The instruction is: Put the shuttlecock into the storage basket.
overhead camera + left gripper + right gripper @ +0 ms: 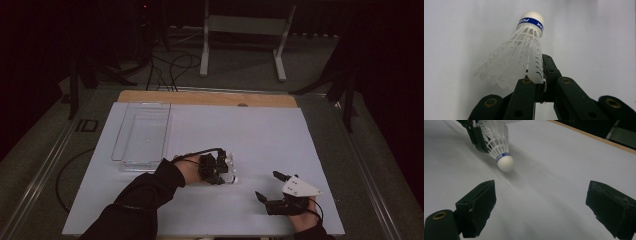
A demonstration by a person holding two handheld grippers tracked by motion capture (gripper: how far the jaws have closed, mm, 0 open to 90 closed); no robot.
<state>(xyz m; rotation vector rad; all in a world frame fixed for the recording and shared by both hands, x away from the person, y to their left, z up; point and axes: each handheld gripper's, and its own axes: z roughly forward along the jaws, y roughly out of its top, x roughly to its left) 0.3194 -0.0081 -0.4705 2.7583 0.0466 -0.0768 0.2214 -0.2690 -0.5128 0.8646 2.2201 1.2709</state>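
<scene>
Nearest the high camera, my right gripper (272, 186) rests at the near right part of the white sheet (260, 135), jaws spread wide with nothing between them; the right gripper view shows bare sheet between its two black pads (477, 203). Left of that gripper and a little farther along the sheet, my left gripper (226, 169) is closed on the edge of the white plastic skirt of a shuttlecock (517, 56). The left gripper view shows the skirt's rim pinched between the jaws, the rest flaring to one side. The shuttlecock's cork head (505, 163), ringed by a blue band, points away from the left gripper and lies at the sheet's surface; whether it touches I cannot tell. Farther back, at the sheet's left side, lies a clear plastic tray (142, 135), well apart from the shuttlecock. Beyond the sheet's far edge a strip of wooden tabletop (207, 98) is exposed.
</scene>
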